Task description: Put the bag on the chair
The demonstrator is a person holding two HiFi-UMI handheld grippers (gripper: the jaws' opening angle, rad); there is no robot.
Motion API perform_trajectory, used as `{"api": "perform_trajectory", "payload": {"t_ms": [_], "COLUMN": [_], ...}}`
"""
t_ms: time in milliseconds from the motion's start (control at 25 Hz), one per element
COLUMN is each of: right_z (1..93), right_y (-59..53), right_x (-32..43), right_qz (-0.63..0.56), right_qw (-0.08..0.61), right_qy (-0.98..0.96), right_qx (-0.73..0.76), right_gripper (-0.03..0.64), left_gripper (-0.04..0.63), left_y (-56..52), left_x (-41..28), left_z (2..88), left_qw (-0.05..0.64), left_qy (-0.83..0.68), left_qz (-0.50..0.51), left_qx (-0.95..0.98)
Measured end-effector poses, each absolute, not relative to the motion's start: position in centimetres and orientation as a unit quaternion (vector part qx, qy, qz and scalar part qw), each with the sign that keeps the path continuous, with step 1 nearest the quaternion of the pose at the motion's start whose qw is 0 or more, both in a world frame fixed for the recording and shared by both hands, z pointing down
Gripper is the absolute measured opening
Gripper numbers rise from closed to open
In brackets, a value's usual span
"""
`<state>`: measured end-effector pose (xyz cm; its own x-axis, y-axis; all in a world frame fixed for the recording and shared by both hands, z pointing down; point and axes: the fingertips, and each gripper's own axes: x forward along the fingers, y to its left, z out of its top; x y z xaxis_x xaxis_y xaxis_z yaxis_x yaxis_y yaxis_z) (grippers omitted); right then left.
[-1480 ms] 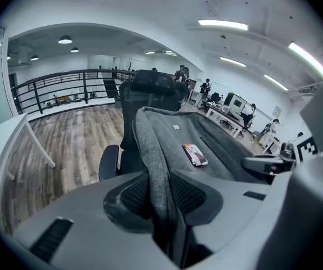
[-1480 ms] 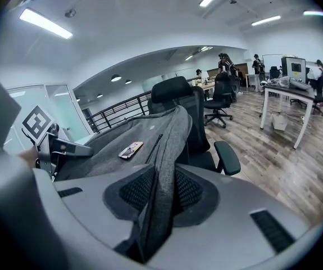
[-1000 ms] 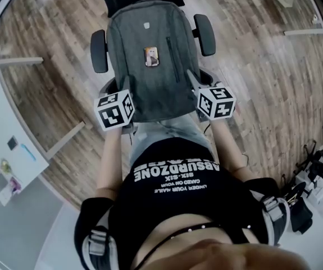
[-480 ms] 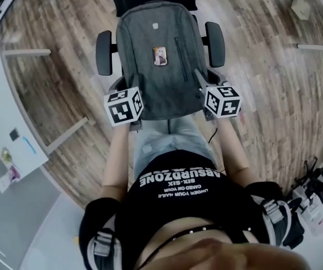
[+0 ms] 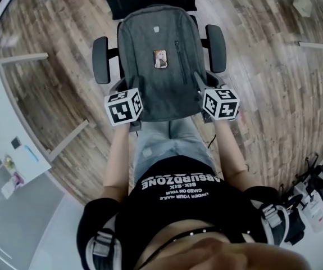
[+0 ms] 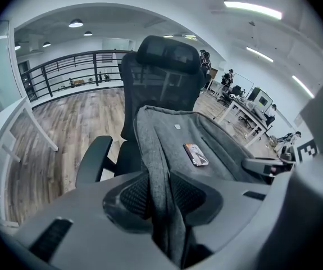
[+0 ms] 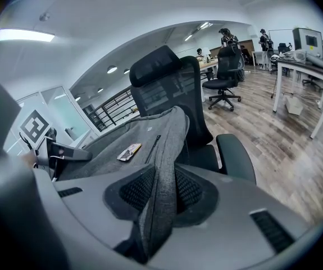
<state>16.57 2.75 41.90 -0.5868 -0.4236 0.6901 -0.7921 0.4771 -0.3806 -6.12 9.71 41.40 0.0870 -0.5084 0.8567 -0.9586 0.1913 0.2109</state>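
at the near left edge of the bag, left gripper [image 6: 161,198]: clamped on a fold of grey fabric, pads pressing it from both sides
right gripper [image 7: 158,193]: same thing, pinching the fabric edge at the near right side
bag [image 5: 158,77]: grey backpack, front face up, slung between the two grips over the chair, top end far against the backrest [image 6: 161,66]; seat hidden under it, can't tell if it rests there yet
card [image 5: 160,59]: small tag, middle of the bag front
chair [image 5: 100,59]: black office chair, armrests [image 5: 215,40] just beside the bag on left and right
risk, grip: only thin fabric pinched; if one side slips out, bag likely swings and tips off that side
risk, release: near end looks to overhang the seat front; let go too early and it may slide off to the floor [image 5: 49,94]
risk, snag: bag side could catch on an armrest and sit crooked
risk, chair: a push on the bag may shove the chair farther away
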Motion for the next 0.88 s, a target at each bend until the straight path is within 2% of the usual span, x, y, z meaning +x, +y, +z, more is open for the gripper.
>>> {"api": "perform_trajectory", "payload": {"t_ms": [880], "right_z": [49.6], "right_y": [-4.0], "right_x": [13.4], "right_qz": [0.384], "right_qw": [0.297], "right_qy": [-0.794], "right_qx": [0.367], "right_gripper": [0.095], "left_gripper": [0.104], "left_y": [3.3], "left_x": [-9.3], "left_z": [49.5], "left_qw": [0.481], "left_qy": [-0.611], "left_qz": [0.272], "left_qx": [0.567]}}
